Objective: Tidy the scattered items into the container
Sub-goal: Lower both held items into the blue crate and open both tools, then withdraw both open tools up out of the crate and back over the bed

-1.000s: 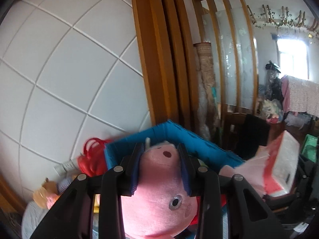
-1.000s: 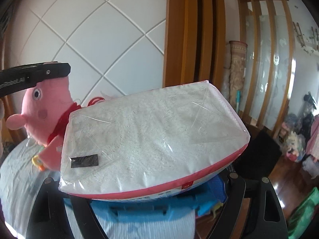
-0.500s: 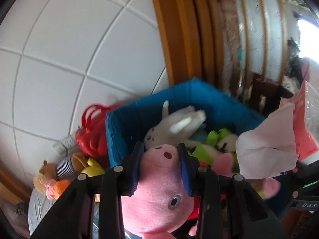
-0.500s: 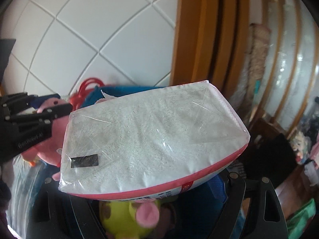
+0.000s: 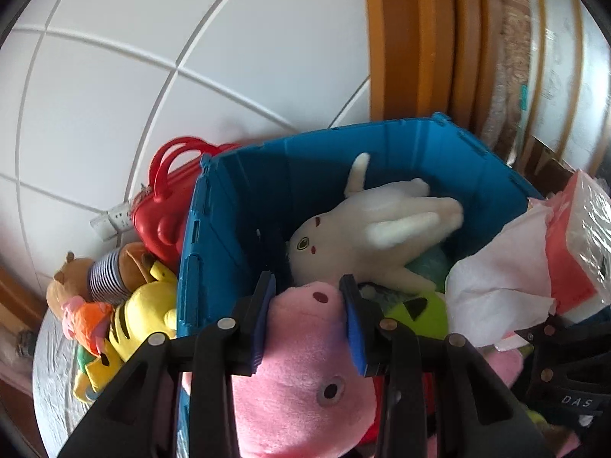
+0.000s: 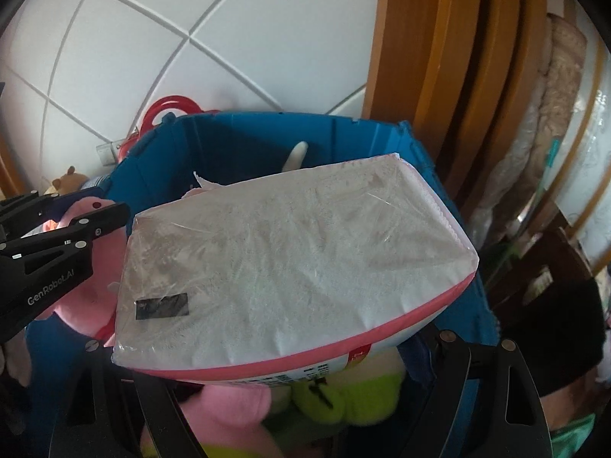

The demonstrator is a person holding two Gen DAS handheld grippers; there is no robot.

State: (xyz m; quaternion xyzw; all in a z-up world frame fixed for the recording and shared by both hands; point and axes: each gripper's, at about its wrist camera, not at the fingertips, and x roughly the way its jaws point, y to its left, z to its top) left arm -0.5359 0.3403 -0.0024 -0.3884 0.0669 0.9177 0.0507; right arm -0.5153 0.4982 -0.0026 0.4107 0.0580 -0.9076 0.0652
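Note:
My left gripper [image 5: 307, 311] is shut on a pink pig plush [image 5: 301, 374] by its snout, over the near left part of the blue bin [image 5: 244, 206]. The bin holds a white rabbit plush [image 5: 374, 236] and green and pink plush toys [image 6: 343, 397]. My right gripper is shut on a tissue pack [image 6: 290, 267] in clear and pink wrap, held over the bin [image 6: 244, 141]; its fingertips are hidden under the pack. The pack also shows at the right of the left wrist view [image 5: 573, 244]. The left gripper and pig show in the right wrist view [image 6: 57, 252].
Outside the bin to the left lie a red bag [image 5: 168, 198], a yellow striped plush [image 5: 133, 324], a brown bear plush [image 5: 95, 274] and a small orange doll [image 5: 88, 324]. A white tiled wall [image 5: 191, 57] stands behind. A wooden screen [image 6: 458, 76] rises to the right.
Both grippers have moved forward and tipped down over the bin, so its inside fills more of both views. The pig and the tissue pack stay gripped.

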